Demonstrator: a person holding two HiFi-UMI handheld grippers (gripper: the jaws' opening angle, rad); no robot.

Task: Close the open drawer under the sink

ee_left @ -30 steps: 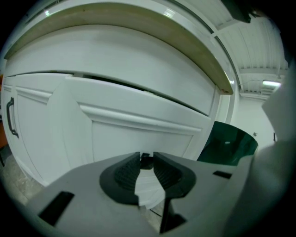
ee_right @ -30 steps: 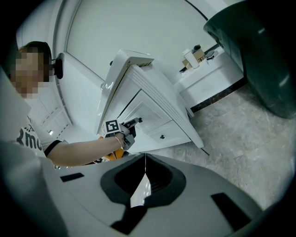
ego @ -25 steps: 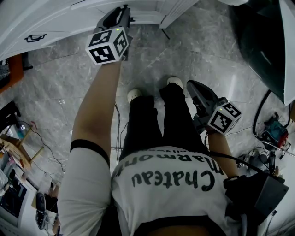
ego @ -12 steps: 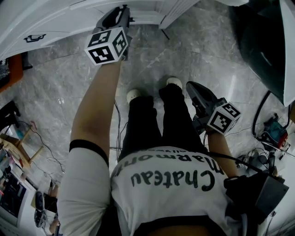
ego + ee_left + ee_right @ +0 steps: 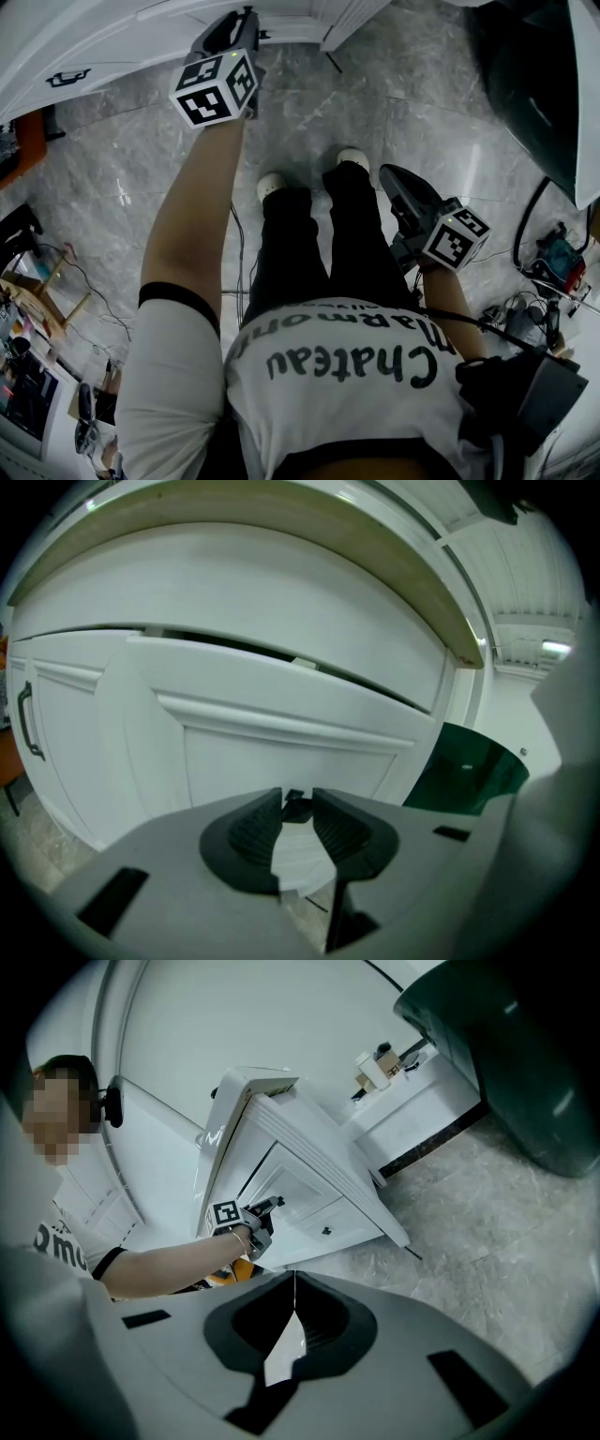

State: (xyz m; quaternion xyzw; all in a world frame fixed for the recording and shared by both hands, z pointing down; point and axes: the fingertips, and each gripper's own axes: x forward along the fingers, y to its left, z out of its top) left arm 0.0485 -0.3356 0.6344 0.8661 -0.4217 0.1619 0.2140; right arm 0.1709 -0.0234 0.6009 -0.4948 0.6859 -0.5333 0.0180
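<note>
**Q:** Step in hand?
**A:** The closing push. Your left gripper (image 5: pixel 297 802) has its jaws pinched on the small dark handle (image 5: pixel 298 810). The drawer (image 5: pixel 281 752) sits just beyond their tips, proud of the cabinet (image 5: pixel 56 724).
**Q:** Next?
**A:** Push straight ahead until flush. Your right gripper (image 5: pixel 294 1290) hangs idle, jaws together, empty.

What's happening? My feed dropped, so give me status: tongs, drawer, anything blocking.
Left tongs shut on drawer handle. Right tongs shut, empty, off to the side. Drawer open, front proud of the cabinet. Nothing seen blocking it.
</note>
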